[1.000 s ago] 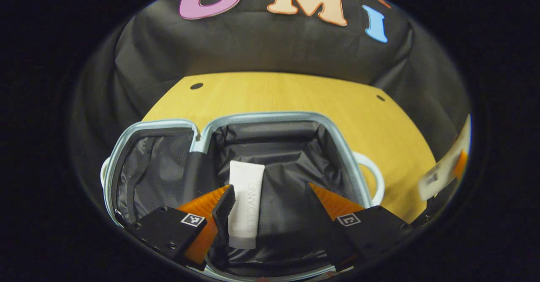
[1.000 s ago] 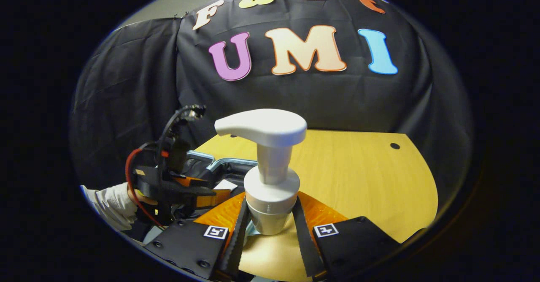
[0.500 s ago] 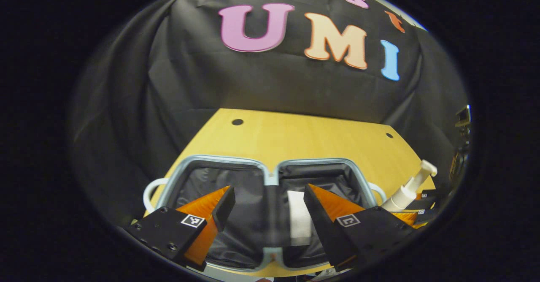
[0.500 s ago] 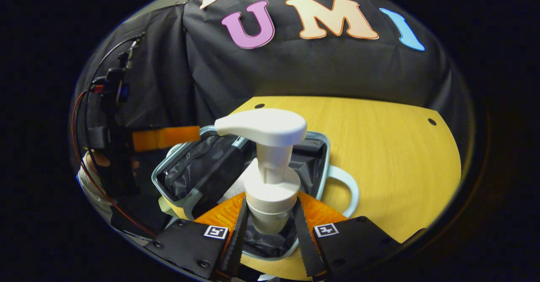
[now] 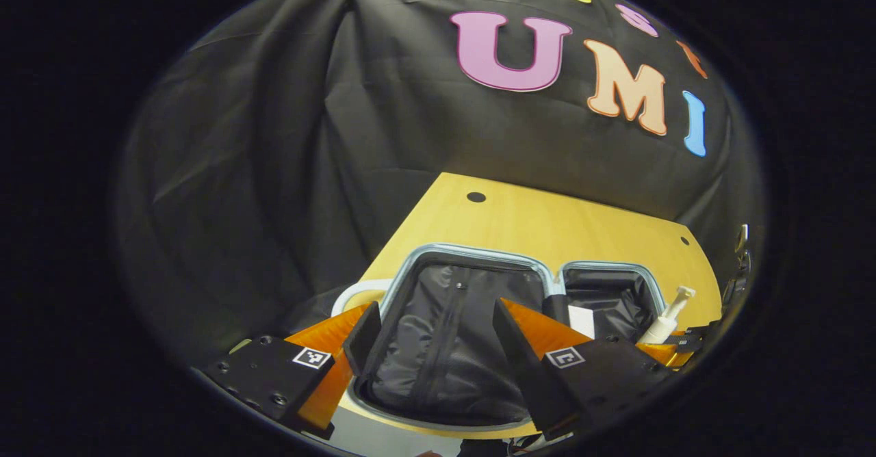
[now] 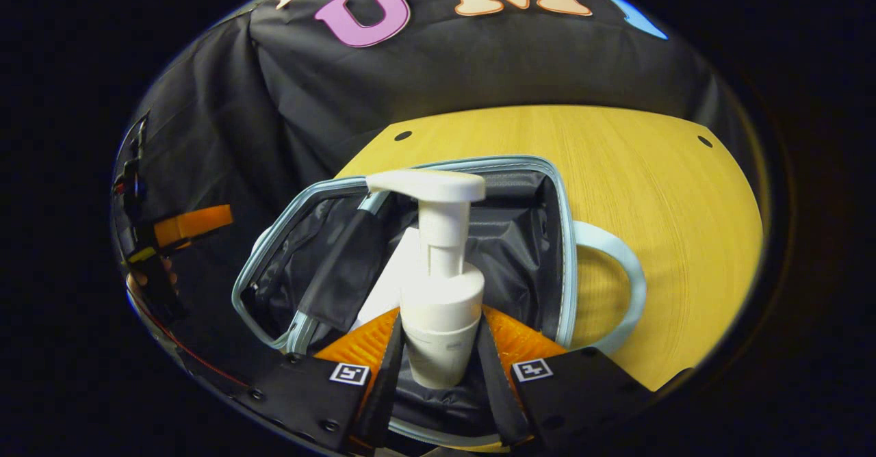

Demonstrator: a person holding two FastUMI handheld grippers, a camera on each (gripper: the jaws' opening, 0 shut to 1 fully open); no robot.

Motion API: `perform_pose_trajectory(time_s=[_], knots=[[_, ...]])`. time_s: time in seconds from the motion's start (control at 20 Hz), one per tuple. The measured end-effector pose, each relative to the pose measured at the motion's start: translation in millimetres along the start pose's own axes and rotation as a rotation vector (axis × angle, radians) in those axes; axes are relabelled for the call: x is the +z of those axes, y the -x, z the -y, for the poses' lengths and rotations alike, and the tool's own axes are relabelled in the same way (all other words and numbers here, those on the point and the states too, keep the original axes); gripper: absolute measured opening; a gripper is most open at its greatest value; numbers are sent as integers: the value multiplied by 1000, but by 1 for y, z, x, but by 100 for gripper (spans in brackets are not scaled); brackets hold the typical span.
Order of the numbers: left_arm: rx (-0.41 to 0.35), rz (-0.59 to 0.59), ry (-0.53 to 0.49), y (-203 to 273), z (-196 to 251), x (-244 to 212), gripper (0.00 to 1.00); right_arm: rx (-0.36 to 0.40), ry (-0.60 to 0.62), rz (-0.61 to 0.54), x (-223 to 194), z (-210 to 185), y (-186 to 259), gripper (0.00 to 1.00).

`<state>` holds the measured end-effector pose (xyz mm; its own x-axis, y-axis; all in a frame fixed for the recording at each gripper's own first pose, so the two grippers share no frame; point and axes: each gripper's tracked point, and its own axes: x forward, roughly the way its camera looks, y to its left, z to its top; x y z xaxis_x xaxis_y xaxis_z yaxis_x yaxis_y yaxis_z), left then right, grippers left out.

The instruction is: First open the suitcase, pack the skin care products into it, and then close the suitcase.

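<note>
In the right gripper view the pump bottle covers most of the white tube behind it, and the bottle's base sinks out of sight between the jaws. In the left gripper view the tube shows as a sliver behind a finger, and the suitcase near rim is cut off.

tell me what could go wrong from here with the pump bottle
The right claw grips the white plastic pump bottle low on its body, upright over the open pale blue suitcase. Released upright, the tall bottle may topple onto the white tube beneath it. Left standing, its pump head could block the lid from closing.
</note>
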<state>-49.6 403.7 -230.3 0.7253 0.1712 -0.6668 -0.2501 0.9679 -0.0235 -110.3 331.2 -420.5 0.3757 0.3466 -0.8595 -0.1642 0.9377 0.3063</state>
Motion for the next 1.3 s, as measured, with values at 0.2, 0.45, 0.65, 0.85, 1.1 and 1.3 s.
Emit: perform_pose_trajectory(time_s=[0.2,0.45,0.65,0.85,1.1,1.3], knots=[[34,-6,12,-8,-26,-1,98,-88,-34,4,3,16,-14,58],[83,-58,60,-28,-62,-19,98,-99,-79,-3,5,13,-20,60],[142,-109,114,-49,-97,-35,98,-72,-67,68,28,3,-6,90],[166,-170,120,-82,-122,-49,98,-60,-35,165,63,-2,19,97],[139,-303,117,-124,-134,-78,98,-85,-13,253,95,-3,46,98],[70,-372,148,-145,-133,-93,84,-127,12,287,104,7,61,98]])
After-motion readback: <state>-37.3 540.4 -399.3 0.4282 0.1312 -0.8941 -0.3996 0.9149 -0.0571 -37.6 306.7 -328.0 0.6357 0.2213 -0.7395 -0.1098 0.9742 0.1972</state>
